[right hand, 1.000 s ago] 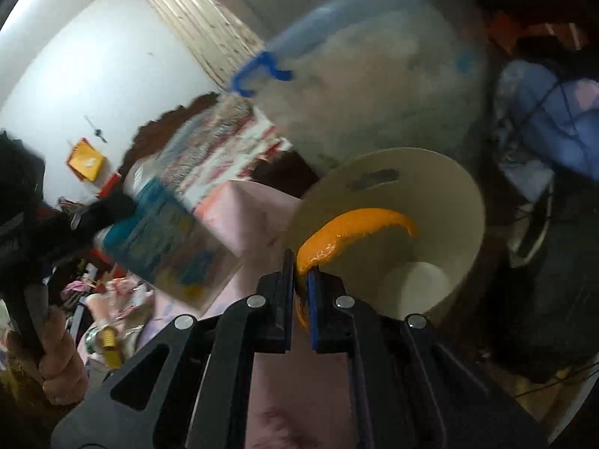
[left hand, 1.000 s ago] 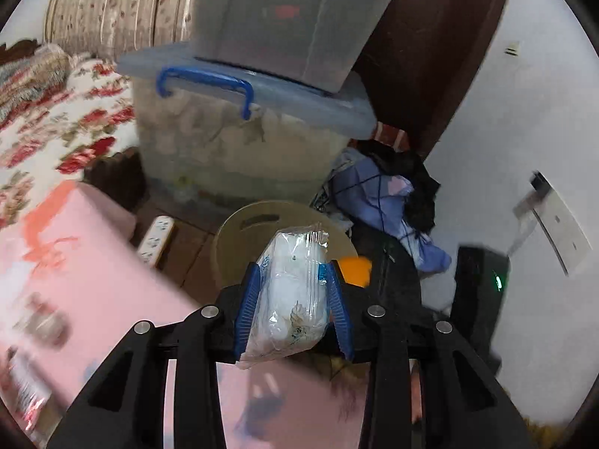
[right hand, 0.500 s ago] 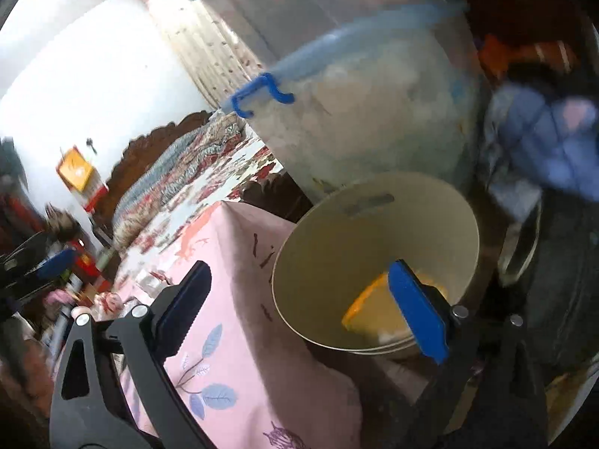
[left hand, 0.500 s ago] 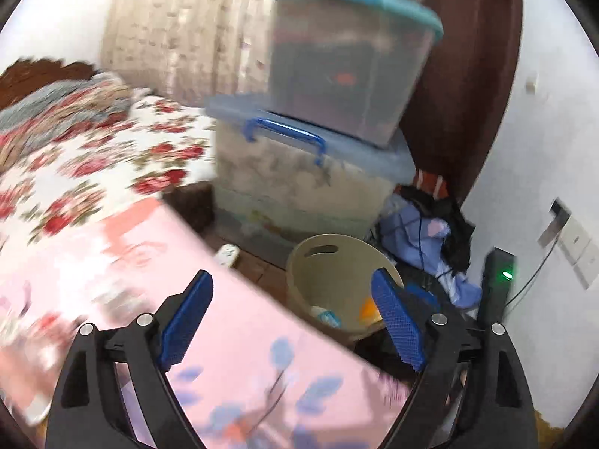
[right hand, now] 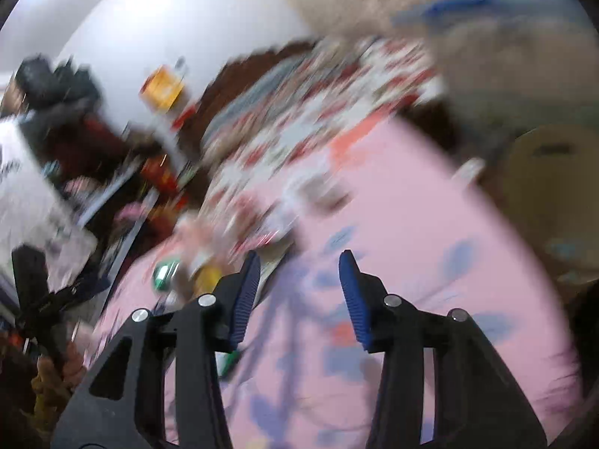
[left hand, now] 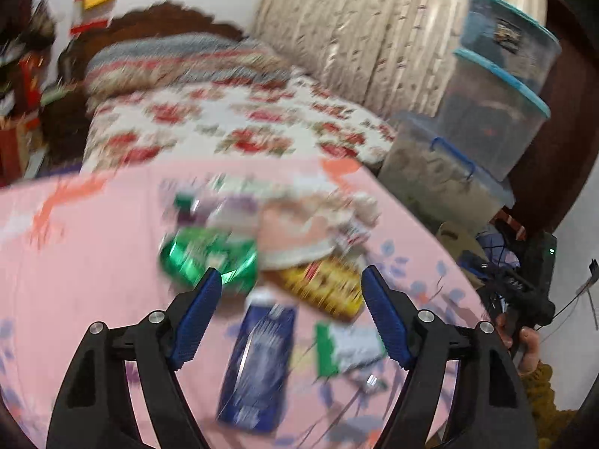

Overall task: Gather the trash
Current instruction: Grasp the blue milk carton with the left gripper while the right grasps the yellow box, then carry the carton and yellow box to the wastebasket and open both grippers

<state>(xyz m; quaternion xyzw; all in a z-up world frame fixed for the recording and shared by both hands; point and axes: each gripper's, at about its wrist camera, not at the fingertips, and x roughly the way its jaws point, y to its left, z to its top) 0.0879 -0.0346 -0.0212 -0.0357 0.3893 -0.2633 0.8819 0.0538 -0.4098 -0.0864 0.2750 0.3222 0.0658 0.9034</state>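
Trash lies in a heap on the pink floral tablecloth: a green crumpled wrapper, a yellow packet, a blue pouch and a green-and-white packet. My left gripper hovers over this heap, jaws closing with nothing between them. My right gripper hangs above the pink cloth, jaws closing and empty. The beige bin stands at the right edge of the right wrist view; in the left wrist view only a sliver of the bin shows past the table. Both views are blurred.
Stacked clear storage boxes stand behind the bin. A bed with a flowered cover lies beyond the table. A hand holding the other gripper shows at the right. Dark clutter fills the left of the right wrist view.
Both grippers let go of their pieces over the bin: the white bag from the left, the orange peel from the right. They then swung away from the bin, back over the table's trash heap.
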